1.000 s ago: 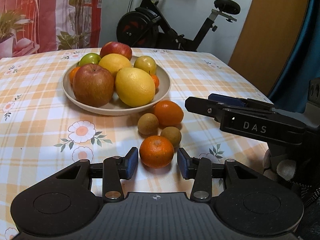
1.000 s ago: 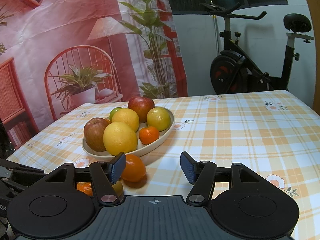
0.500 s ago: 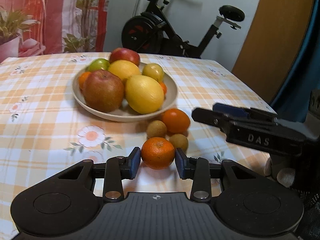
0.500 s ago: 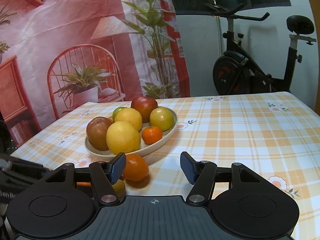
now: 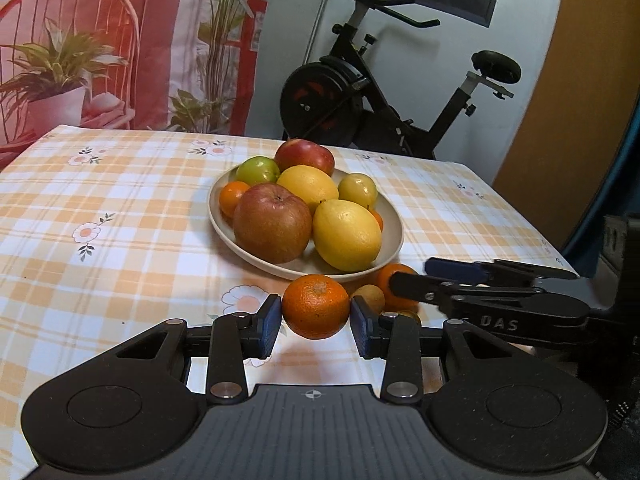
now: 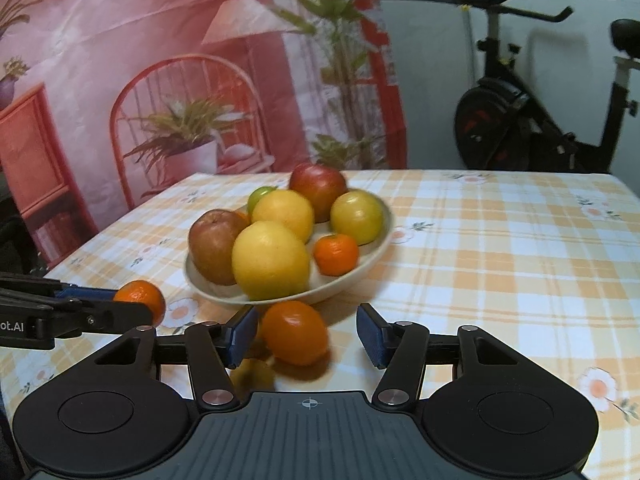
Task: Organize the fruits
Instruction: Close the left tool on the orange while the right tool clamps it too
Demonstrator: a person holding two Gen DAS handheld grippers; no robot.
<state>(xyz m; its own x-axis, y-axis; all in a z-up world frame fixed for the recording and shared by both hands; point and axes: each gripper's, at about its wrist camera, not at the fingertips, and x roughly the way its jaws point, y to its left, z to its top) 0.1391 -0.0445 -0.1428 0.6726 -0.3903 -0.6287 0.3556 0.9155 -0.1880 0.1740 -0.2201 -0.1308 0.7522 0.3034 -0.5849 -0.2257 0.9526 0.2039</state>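
Left tool (image 5: 316, 326) pinches a round orange mandarin (image 5: 316, 306) just before the heaped cream bowl (image 5: 394, 236). Right tool (image 6: 307, 334), closing but not yet touching, straddles a second orange fruit (image 6: 296, 332) on the checked counter (image 6: 500, 264); centre it before squeezing.

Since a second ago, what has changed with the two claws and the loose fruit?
The left claw closed on the mandarin and lifted it. The right claw moved around the orange by the bowl; its jaws are closing, not yet gripping. Bowl fruit unchanged.

Soft indoor light, fisheye warp, right-view blur.
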